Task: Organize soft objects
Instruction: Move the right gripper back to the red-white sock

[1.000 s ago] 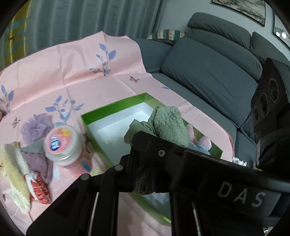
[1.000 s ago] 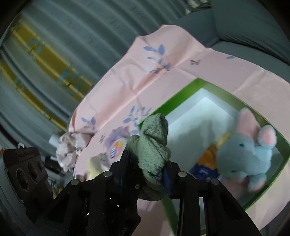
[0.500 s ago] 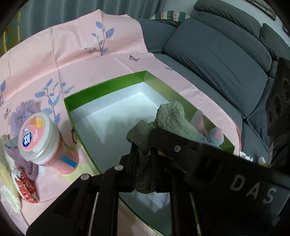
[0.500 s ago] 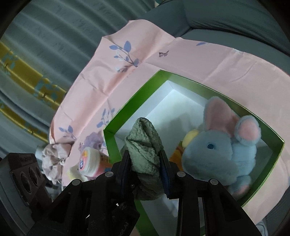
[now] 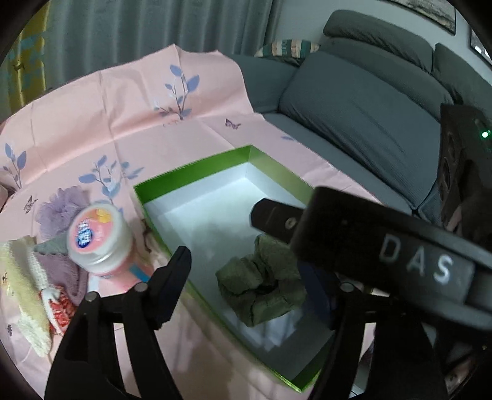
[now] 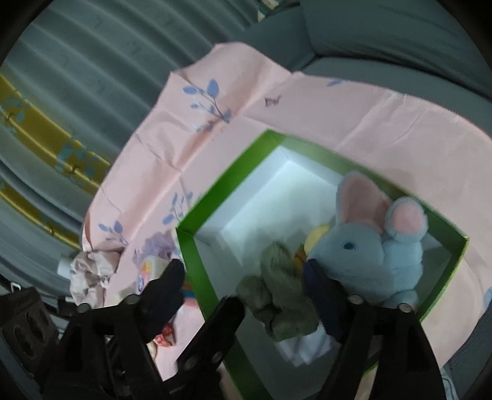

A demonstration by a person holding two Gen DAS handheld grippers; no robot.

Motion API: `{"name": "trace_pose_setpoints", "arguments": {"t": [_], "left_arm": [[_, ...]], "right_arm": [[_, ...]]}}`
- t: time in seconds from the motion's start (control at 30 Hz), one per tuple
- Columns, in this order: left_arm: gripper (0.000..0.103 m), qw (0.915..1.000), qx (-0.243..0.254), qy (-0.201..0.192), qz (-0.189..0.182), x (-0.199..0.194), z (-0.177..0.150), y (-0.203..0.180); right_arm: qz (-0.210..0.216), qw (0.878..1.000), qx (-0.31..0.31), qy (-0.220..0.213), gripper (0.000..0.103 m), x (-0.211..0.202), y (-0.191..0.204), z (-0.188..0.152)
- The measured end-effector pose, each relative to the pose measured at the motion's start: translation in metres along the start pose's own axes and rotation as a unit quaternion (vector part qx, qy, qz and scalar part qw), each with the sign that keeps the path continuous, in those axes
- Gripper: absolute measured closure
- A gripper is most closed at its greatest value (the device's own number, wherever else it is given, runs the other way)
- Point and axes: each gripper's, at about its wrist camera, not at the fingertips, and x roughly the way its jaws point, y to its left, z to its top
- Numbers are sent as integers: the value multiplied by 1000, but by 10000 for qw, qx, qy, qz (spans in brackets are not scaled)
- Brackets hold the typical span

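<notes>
While both hand-held grippers gape, green cloth lies boxed.

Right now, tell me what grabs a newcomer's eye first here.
A bright green box on the pink floral cloth, holding a blue plush bunny and a crumpled green cloth. A pink-lidded jar stands just outside the box.

I am looking into a home living room. A grey upholstered sofa with deep back cushions is filling the right side, a striped pillow is resting at its far end, and framed pictures are hanging on the wall above. Long grey curtains are hanging behind, and a pink floral cloth is lying spread over the seat.
</notes>
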Motion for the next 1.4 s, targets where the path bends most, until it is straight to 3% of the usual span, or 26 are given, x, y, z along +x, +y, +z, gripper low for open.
{"name": "trace_pose_setpoints", "arguments": {"t": [0.13,0.23,0.37,0.47,0.63,0.67,0.83,1.03,1.17,1.33,1.4], "left_arm": [[21,9995,-230,-140,-161,-30,-7,15],[13,9993,-274,-232,-74,-50,-13,26],[12,9972,-635,-382,138,-90,-33,63],[7,9916,-1084,-438,561,-115,-52,104],[2,9686,-1597,-797,1729,-152,-89,166],[2,9664,-1650,-794,1806,-153,-97,174],[2,9539,-2389,-666,1691,-146,-128,216],[4,9445,-2671,-487,1849,-145,-142,246],[4,9381,-3059,-609,1509,-152,-146,262],[4,9351,-3124,-570,1571,-157,-148,267],[10,9359,-3121,-535,1545,-156,-148,271]], "right_arm": [[-75,9995,-127,-273,16,-11,8,-1],[-76,9990,-245,-369,7,-17,18,-4],[74,9981,-540,-292,5,-19,37,-11],[27,9961,-833,-305,4,-19,55,-19],[-155,9933,-1141,-62,1,-1,71,-31],[-231,9930,-1159,-17,1,3,74,-33],[-384,9886,-1456,67,1,11,93,-46],[-485,9776,-2047,91,1,23,123,-69],[-691,9739,-2157,113,1,30,131,-75],[-348,9728,-2284,149,1,29,140,-83],[-225,9696,-2429,171,1,28,145,-87]]}}
